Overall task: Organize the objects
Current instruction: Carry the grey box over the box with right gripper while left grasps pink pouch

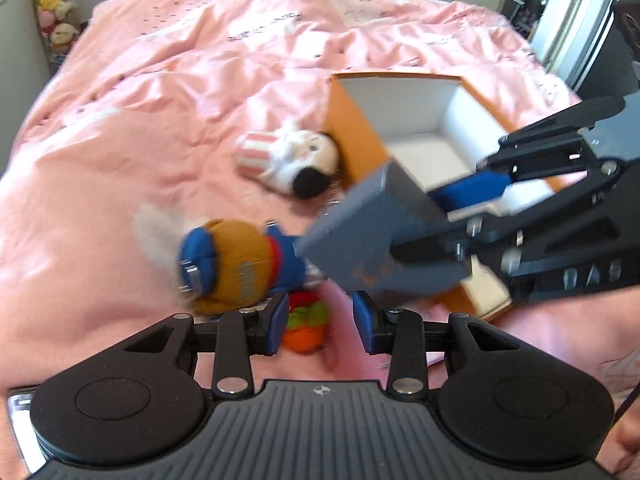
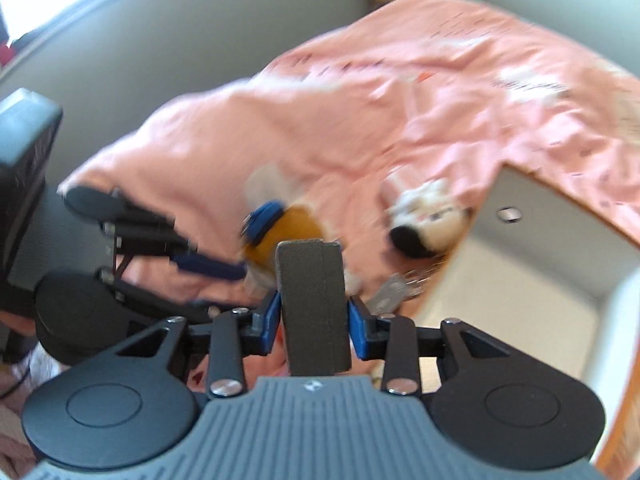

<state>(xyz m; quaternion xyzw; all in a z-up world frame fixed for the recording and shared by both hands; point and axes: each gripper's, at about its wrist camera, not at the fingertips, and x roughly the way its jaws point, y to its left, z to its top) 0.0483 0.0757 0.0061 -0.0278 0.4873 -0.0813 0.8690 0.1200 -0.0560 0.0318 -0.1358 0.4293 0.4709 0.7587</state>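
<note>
On the pink bedspread (image 1: pixel 168 92) stands an open orange box (image 1: pixel 352 136) with a white inside. My right gripper (image 2: pixel 314 318) is shut on a grey box (image 2: pixel 312 296), both blue pads pressing its sides. In the left wrist view the grey box (image 1: pixel 360 240) hangs tilted over the orange box's near corner. My left gripper (image 1: pixel 320 328) is open just above the bedspread, and a small orange and green toy (image 1: pixel 306 330) lies in the gap near its left pad. A brown plush with a blue cap (image 1: pixel 232 268) and a white plush with a striped hat (image 1: pixel 292 156) lie beyond.
A shelf of plush toys (image 1: pixel 56 12) stands at the bed's far left corner. A grey wall (image 2: pixel 180 52) runs along the bed's far side. A dark device (image 2: pixel 24 152) sits at the left edge. Some metal keys (image 2: pixel 394 294) lie beside the orange box (image 2: pixel 540 272).
</note>
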